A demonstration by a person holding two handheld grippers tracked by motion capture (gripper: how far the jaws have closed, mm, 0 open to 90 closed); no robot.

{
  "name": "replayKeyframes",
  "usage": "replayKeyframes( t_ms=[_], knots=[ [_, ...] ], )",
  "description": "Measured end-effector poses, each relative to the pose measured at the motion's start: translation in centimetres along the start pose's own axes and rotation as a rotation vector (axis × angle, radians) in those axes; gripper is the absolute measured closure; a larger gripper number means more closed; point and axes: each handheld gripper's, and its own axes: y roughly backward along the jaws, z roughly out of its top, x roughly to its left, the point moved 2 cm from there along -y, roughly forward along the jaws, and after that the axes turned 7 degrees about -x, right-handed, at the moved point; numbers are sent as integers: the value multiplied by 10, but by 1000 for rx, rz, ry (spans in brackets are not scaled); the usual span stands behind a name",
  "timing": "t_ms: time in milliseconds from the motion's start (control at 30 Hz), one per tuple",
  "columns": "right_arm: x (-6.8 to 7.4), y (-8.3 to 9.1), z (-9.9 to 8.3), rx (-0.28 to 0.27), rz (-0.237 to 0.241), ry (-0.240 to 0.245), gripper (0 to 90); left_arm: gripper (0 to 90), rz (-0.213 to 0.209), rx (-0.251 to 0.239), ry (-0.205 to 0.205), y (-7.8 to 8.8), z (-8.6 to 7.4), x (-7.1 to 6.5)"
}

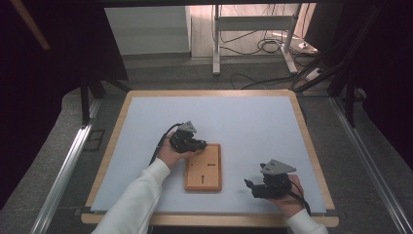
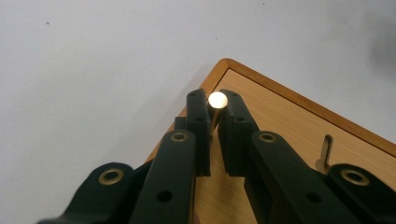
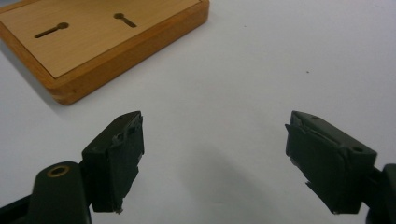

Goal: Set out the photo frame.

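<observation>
Small brass-coloured metal pin with a round shiny head [image 2: 217, 99] is clamped between the jaws of the left gripper [image 2: 215, 109], pads pressing on its shaft from both sides, head poking out above the tips. It sits over the near corner of the flat rectangular light-wood board with darker rim [image 2: 280, 116], which lies flat on the pale grey-white mat [image 1: 253, 122] covering the wooden-edged table [image 1: 122, 112]. High view: left gripper [image 1: 198, 145] at the board's [image 1: 203, 168] upper-left corner, white-sleeved forearm [image 1: 141, 195] coming in from the bottom.

The board has keyhole-shaped slots; two are visible in the right gripper view [image 3: 51, 30] [image 3: 124, 19], and another slot or small metal piece shows at the right of the left gripper view [image 2: 326, 151]; can't tell which.

Right gripper [image 1: 252, 187] is parked on the mat to the right of the board, well apart from it. Its jaws are spread wide with nothing between them and bare mat below [image 3: 212, 158].

Step in hand, as I judge it: pin is gripped, either just seated at or about to be moved from the board corner; I can't tell whether its lower end is in a hole. Next move likely calls for keeping the pin upright and the squeeze firm, then carrying it to a keyhole slot, lining the shaft with the round end and lowering straight. Risk: thin smooth pin could twist or slip in the pads.
</observation>
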Motion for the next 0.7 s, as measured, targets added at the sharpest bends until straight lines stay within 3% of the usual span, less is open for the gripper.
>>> replayKeyframes(
  t_ms=[267, 500, 700],
  knots=[
    [14, -5, 4, -12, 35, 34, 185, 829, -23, 38, 17, 0, 3, 4],
    [39, -17, 10, 10, 58, 153, 160, 828, -38, 49, 45, 0, 4, 6],
    [60, -26, 19, 8, 69, 225, 129, 828, -58, 60, 61, 0, 6, 9]
  ],
)
